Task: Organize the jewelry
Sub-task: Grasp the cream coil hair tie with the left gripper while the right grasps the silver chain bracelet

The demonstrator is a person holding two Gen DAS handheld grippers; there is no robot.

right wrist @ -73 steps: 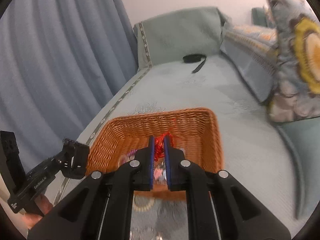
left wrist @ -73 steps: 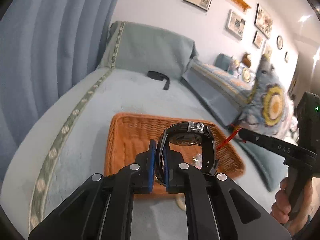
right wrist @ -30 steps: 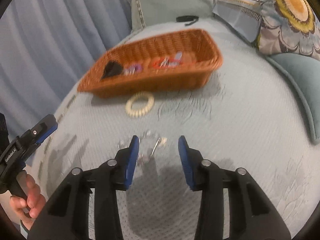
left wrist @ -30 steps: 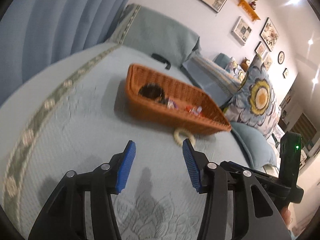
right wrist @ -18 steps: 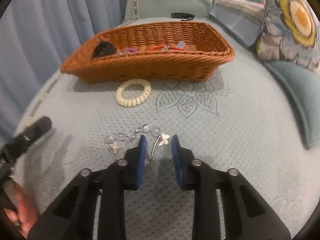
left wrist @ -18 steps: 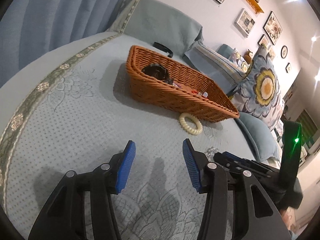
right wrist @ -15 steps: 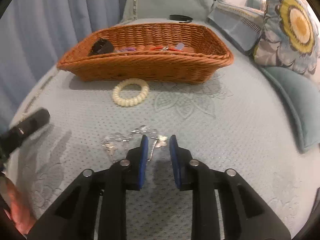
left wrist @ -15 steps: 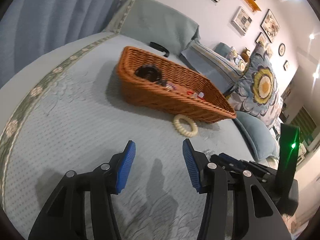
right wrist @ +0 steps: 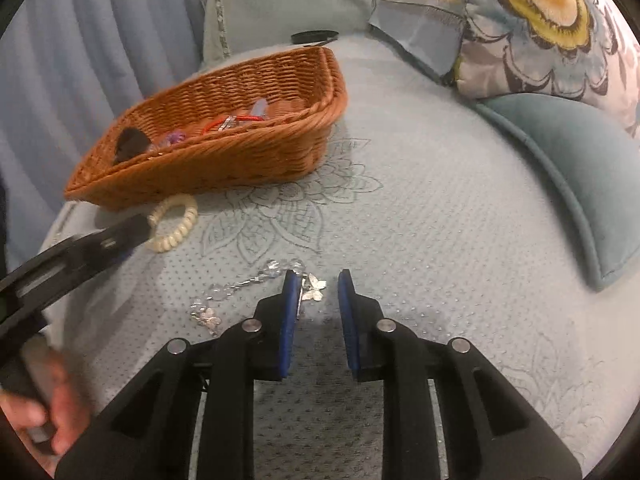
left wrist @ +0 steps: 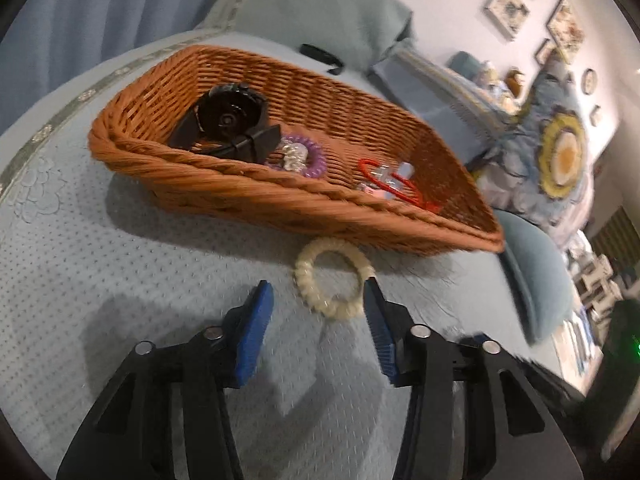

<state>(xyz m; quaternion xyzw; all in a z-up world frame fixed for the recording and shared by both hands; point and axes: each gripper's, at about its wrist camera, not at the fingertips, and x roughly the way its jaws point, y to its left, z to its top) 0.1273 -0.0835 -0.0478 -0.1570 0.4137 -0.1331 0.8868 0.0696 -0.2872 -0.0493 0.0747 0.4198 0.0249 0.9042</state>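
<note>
A cream spiral bracelet (left wrist: 334, 278) (right wrist: 172, 222) lies on the bedspread just in front of the wicker basket (left wrist: 280, 200) (right wrist: 224, 160). My left gripper (left wrist: 318, 292) (right wrist: 100, 244) reaches over it, and its jaws are closing with the bracelet's near side between the tips, pads not touching. The basket holds a black watch (left wrist: 230, 120), a purple hair tie (left wrist: 308, 156) and a red cord piece (left wrist: 384, 180). A silver butterfly chain (right wrist: 240, 292) lies on the cover. My right gripper (right wrist: 317, 280) stands narrowly open over its butterfly charm (right wrist: 314, 288), which rests beside the left pad.
A floral pillow (right wrist: 540, 28) and a teal cushion (right wrist: 580, 168) lie to the right. A black strap (right wrist: 314, 36) rests near the headboard cushion. Blue curtains (right wrist: 80, 60) hang on the left. A hand (right wrist: 44, 412) holds the left gripper's handle.
My left gripper has moved forward and down to the cream bracelet, and its jaws have narrowed a little. My right gripper's jaws have narrowed over the silver chain and shifted slightly.
</note>
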